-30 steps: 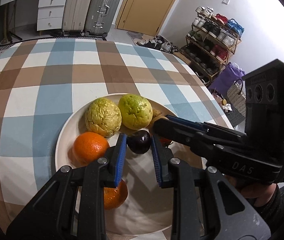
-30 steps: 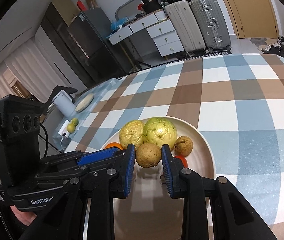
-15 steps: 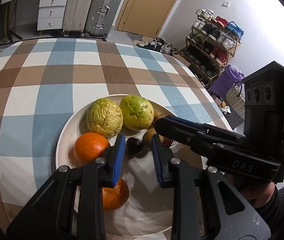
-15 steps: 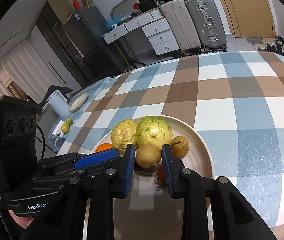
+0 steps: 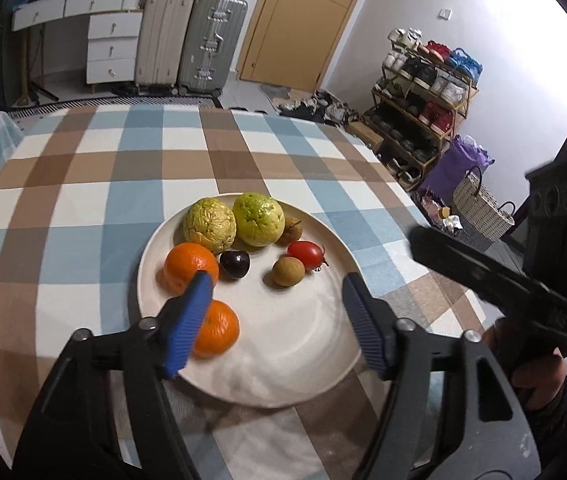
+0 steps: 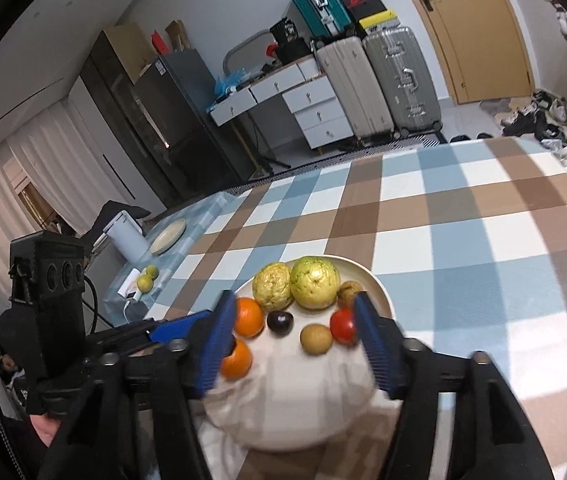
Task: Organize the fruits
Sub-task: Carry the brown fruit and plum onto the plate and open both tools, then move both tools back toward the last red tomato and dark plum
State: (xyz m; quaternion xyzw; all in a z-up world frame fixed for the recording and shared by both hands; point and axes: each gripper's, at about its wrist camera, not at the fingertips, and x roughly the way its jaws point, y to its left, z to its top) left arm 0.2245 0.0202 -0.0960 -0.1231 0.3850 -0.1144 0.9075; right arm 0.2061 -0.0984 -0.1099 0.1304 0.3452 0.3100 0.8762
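The fruits are gathered on the cream plate [image 5: 335, 248] on the checked tablecloth [image 5: 83, 184]; a second earlier the dark plum [image 5: 234, 264] was pinched in the left gripper [image 5: 275, 320] and the small brown fruit [image 5: 288, 271] in the right gripper [image 6: 297, 344]; both have now been set down in the middle of the plate, the plum just beside the upper orange [image 5: 190, 267] and the brown fruit touching the red tomato [image 5: 306, 253]. Both pairs of jaws are opening and are seen wide with nothing gripped between them, and both tools have been drawn back and up. By this reading two placements are finished; no loose fruit is seen on the cloth.
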